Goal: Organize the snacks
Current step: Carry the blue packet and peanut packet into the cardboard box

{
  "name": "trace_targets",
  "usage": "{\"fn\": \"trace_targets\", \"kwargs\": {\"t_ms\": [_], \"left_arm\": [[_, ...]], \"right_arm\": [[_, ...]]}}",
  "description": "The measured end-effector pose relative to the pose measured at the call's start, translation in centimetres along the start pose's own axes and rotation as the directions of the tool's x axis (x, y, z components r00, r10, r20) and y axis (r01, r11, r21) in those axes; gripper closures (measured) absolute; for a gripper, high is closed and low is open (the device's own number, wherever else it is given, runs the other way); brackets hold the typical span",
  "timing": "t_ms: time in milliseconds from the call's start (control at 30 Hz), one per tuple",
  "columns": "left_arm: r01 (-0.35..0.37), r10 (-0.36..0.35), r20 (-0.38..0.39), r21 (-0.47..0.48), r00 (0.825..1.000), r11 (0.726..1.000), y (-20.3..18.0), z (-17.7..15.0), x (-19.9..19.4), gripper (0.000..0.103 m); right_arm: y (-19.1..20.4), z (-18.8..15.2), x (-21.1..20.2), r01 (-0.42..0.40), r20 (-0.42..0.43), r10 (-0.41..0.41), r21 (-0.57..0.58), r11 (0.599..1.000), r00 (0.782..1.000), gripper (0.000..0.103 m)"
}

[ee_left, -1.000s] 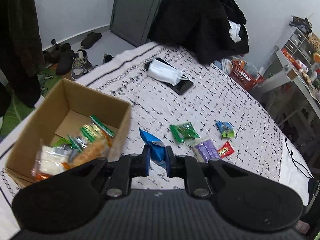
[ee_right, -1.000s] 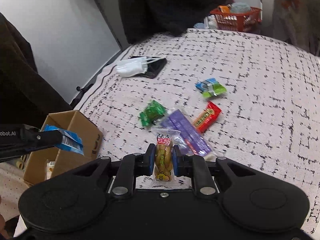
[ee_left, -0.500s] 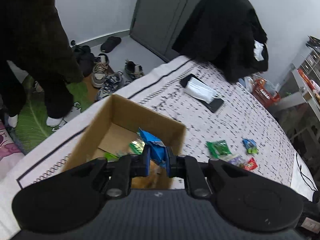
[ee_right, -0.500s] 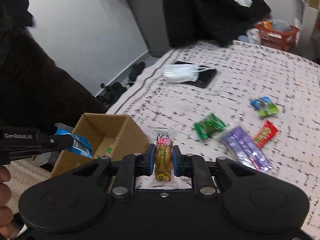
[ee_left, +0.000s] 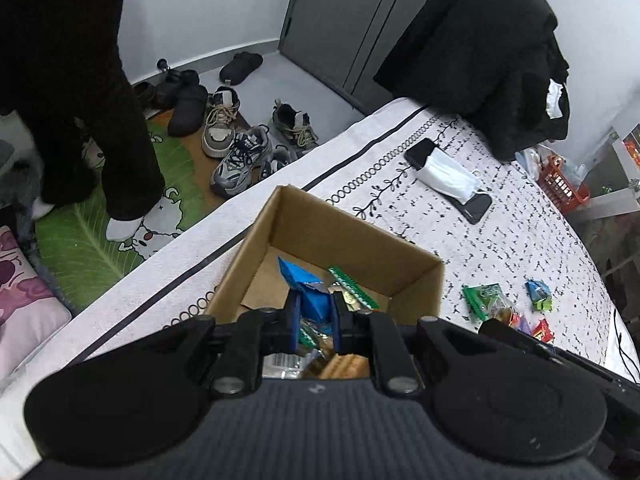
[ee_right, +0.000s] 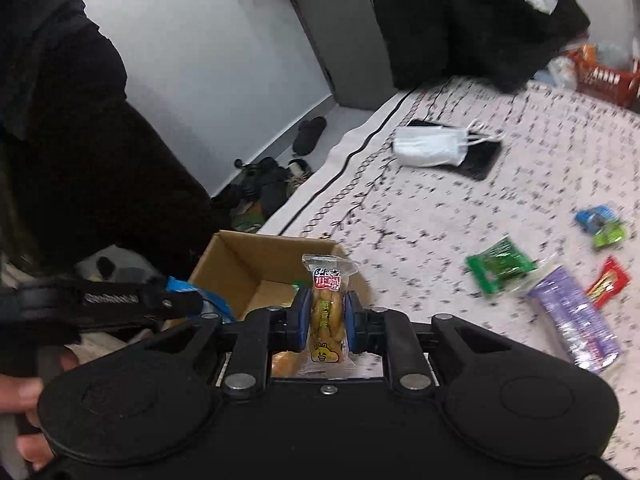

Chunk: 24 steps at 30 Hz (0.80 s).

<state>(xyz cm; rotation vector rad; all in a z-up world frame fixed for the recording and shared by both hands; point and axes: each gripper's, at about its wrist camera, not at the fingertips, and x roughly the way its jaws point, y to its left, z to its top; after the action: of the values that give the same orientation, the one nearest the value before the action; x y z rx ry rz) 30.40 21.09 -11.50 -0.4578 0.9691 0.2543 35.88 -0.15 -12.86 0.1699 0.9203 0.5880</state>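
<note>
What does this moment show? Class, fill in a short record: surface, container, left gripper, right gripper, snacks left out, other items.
surface: bed cover, white with black marks
container: open cardboard box on the cover, snacks already inside
left gripper: shut on a blue packet, above the box
right gripper: shut on a clear packet with a yellow snack, near the box
snacks left out: green packet, purple packet, red packet, blue-and-green packet
other items: face mask lying on a dark phone
</note>
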Motion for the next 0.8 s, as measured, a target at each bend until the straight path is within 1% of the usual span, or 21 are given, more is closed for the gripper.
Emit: {"fn": "trace_targets", "kwargs": {"t_ms": [133, 233, 300, 467, 600, 700, 733, 800], "left_arm": [[-0.007, 0.006, -0.022, -0.014, 1.000, 1.000, 0.7, 0.7, 0.7, 0.088], [-0.036, 0.036, -0.029, -0.010, 0.999, 0.999, 1.1, 1.1, 1.0, 0.085], [-0.037, 0.036, -0.041, -0.010, 0.998, 0.999, 1.3, 1.4, 1.2, 0.084], [-0.057, 0.057, -0.054, -0.002, 0.997, 0.998, 1.6, 1.3, 1.3, 0.073], [-0.071, 0.071, -0.057, -0.007, 0.996, 0.997, 2.1, 1.2, 0.9, 0.069], [-0.083, 0.082, -0.051, -0.013, 0.995, 0.997, 2.4, 1.2, 0.2, 0.061], [-0.085, 0.084, -0.044, -0.014, 0.995, 0.996, 2.5, 1.2, -0.2, 0.058], [-0.093, 0.093, -0.034, -0.016, 0.995, 0.996, 2.8, 1.3, -0.8, 0.053]], "right_arm": [[0.6, 0.6, 1.2, -0.011, 0.000, 0.011, 0.005, 1.000, 1.000, 0.085], [1.2, 0.9, 2.4, -0.013, -0.011, 0.013, -0.003, 1.000, 1.000, 0.085], [1.7, 0.9, 3.1, -0.018, -0.022, 0.018, -0.013, 1.000, 1.000, 0.085], [2.4, 0.9, 4.9, -0.019, -0.046, 0.018, -0.023, 1.000, 0.999, 0.085], [3.1, 1.0, 6.1, -0.042, -0.058, 0.041, -0.014, 0.999, 0.997, 0.085], [3.9, 1.3, 7.2, -0.074, -0.056, 0.075, 0.009, 0.997, 0.996, 0.084], [4.2, 1.4, 7.5, -0.078, -0.056, 0.079, 0.020, 0.997, 0.995, 0.080], [4.8, 1.3, 7.9, -0.087, -0.060, 0.087, 0.007, 0.996, 0.994, 0.076]]}}
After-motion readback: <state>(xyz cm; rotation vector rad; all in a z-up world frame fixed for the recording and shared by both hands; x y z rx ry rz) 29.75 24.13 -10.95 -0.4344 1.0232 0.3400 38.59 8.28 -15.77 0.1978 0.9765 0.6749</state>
